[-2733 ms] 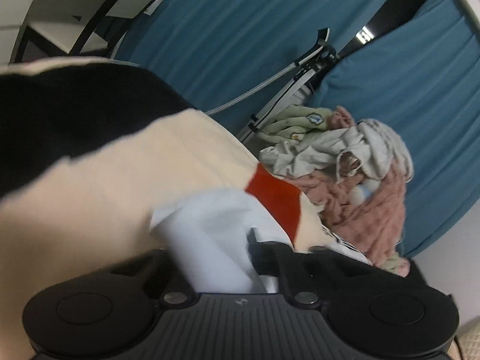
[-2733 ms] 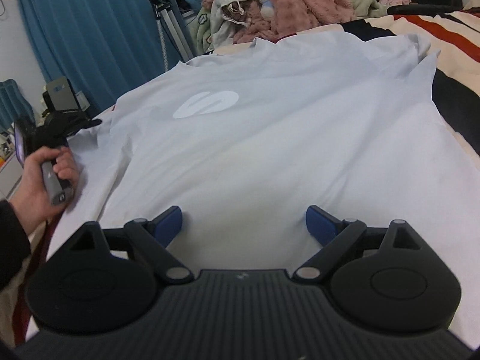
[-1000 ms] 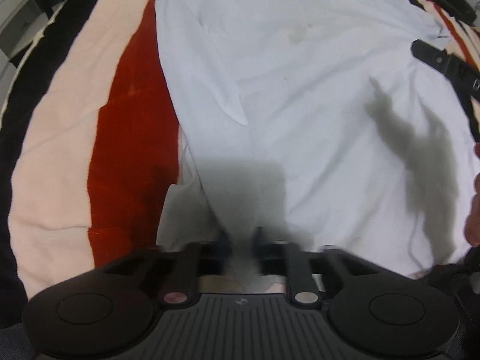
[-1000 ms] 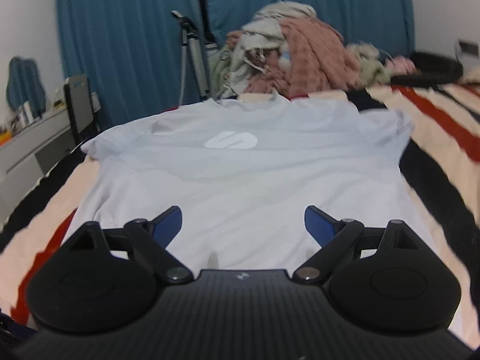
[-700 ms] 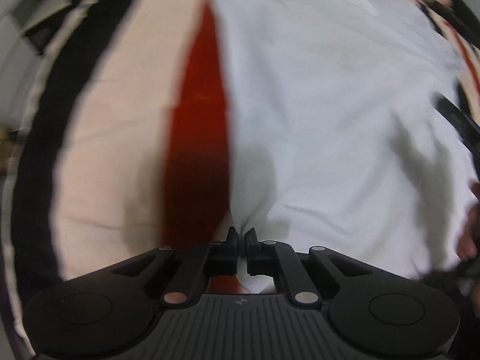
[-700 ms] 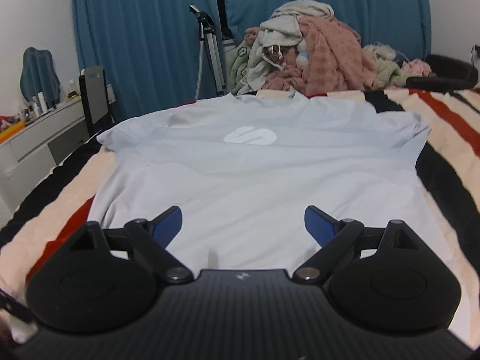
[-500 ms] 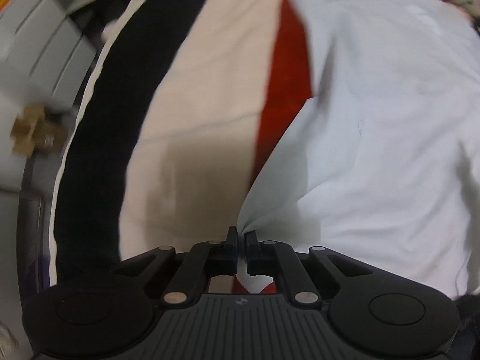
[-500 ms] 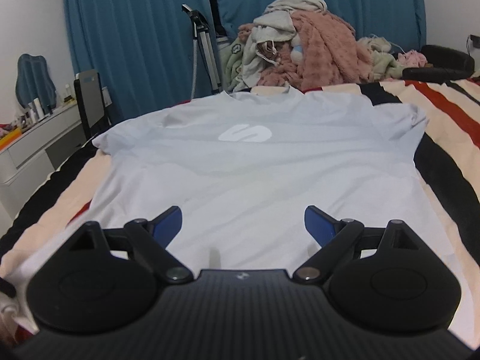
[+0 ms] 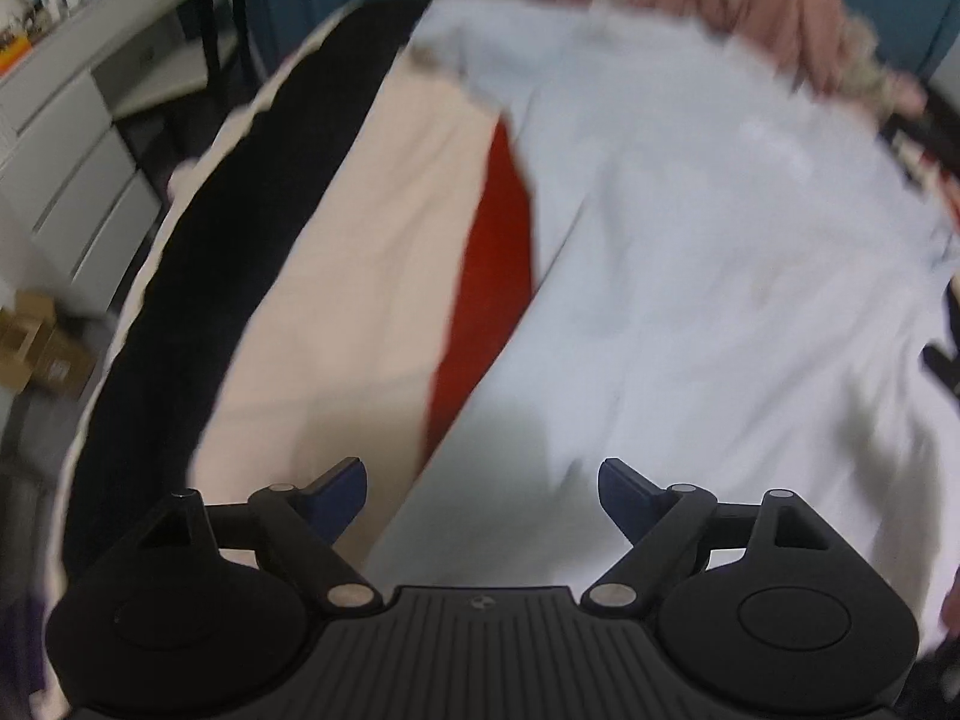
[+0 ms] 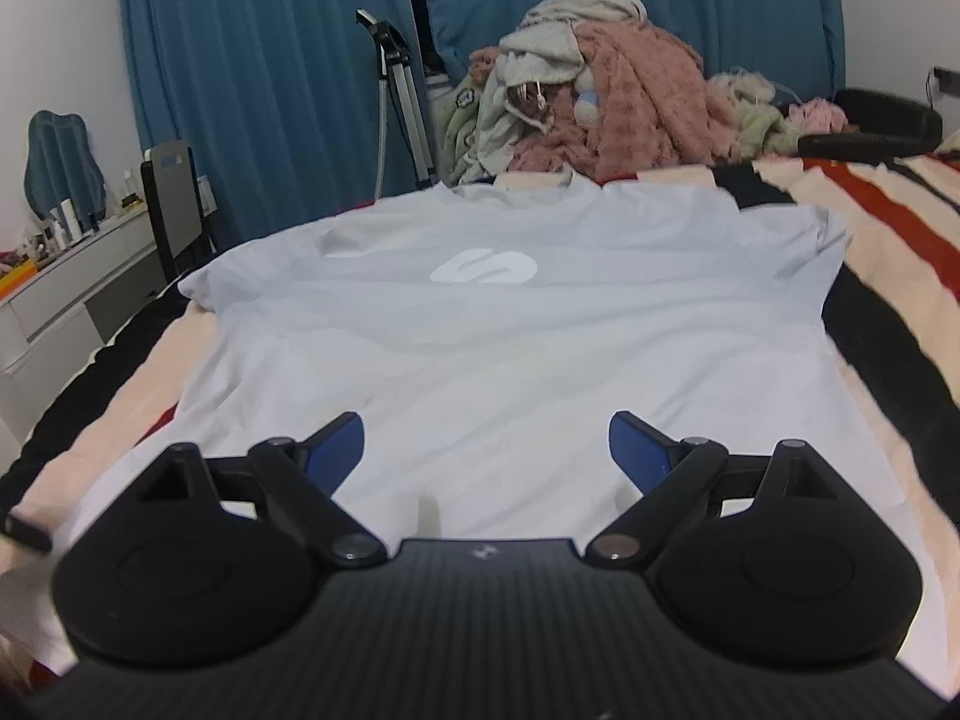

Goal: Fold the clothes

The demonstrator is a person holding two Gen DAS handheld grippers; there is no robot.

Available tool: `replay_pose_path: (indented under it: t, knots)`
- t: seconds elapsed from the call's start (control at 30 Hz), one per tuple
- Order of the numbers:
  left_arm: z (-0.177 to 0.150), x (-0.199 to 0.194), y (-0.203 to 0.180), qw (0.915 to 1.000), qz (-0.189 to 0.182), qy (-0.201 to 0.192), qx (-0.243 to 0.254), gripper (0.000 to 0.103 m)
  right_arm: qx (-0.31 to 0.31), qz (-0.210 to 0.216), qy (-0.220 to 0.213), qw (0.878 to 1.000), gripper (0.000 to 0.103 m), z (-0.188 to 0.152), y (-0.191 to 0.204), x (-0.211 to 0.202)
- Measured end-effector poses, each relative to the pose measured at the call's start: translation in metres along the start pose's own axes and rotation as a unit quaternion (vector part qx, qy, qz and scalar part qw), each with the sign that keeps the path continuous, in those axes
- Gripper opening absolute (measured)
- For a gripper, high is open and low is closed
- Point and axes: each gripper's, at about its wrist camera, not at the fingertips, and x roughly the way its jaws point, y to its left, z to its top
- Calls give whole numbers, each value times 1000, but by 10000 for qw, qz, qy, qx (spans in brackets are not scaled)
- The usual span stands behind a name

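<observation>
A pale blue T-shirt (image 10: 510,348) with a white logo (image 10: 483,267) lies spread flat on the striped bed, collar at the far end. It also shows, blurred, in the left wrist view (image 9: 708,276). My left gripper (image 9: 482,495) is open and empty, above the shirt's near left hem corner. My right gripper (image 10: 486,450) is open and empty, above the middle of the near hem.
The striped blanket (image 9: 372,276) has black, cream and red bands. A pile of clothes (image 10: 600,108) sits at the head of the bed. A tripod (image 10: 399,90) and blue curtains stand behind. White drawers (image 9: 66,162) and a cardboard box (image 9: 36,348) are beside the bed on the left.
My left gripper has opened and let go of the shirt's hem corner, which now lies flat. The right gripper has stayed open over the near hem.
</observation>
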Motion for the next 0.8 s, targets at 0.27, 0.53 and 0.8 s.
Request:
replay_pose_path:
  t: [0.27, 0.53, 0.8]
  knots:
    - [4, 6, -90, 9852, -570, -1606, -190, 89, 36, -170, -262, 9995, 90, 8, -8, -10]
    - [-26, 28, -179, 9590, -689, -2627, 809, 100, 69, -786, -697, 9944, 90, 13, -32, -21]
    - [-28, 53, -166, 9537, -843, -2725, 949, 103, 162, -766, -877, 9931, 90, 18, -40, -14]
